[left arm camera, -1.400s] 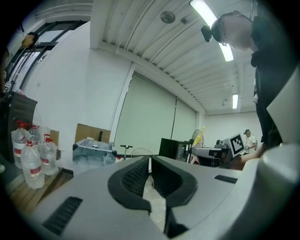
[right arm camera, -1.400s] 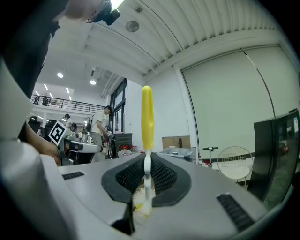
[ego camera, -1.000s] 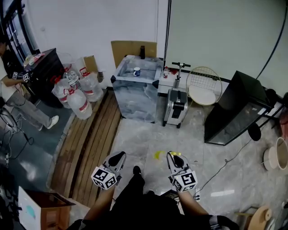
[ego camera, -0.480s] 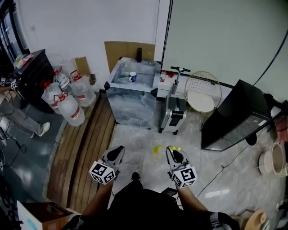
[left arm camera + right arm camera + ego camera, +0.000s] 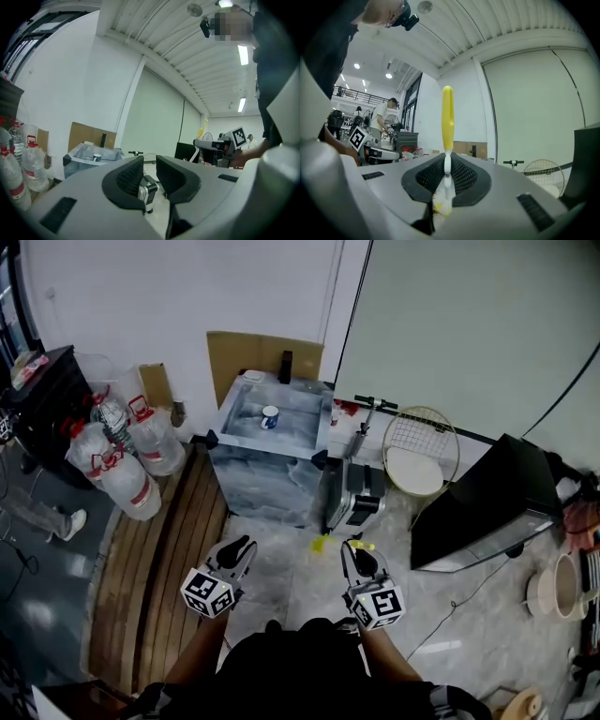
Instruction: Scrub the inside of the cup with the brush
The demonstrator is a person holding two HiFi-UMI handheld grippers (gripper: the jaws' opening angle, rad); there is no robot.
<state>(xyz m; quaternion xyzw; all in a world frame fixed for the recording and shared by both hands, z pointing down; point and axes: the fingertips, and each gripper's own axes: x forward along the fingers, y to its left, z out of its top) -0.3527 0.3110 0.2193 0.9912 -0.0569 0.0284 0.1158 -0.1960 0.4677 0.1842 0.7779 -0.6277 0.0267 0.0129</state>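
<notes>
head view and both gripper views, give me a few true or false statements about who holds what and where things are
1. The right gripper is clamped on the brush. True.
2. The left gripper grips the cup. False: its jaws stand apart, having just been opening, with nothing between them; the cup sits on the grey table ahead.
3. The brush handle is yellow. True.
4. In the head view, the water bottles stand right of the table. False: the water bottles stand left of it.

Blue-and-white cup (image 5: 270, 417) stands upright on the grey table (image 5: 298, 424); yellow-handled brush (image 5: 447, 117) upright in the right gripper (image 5: 447, 165)
</notes>
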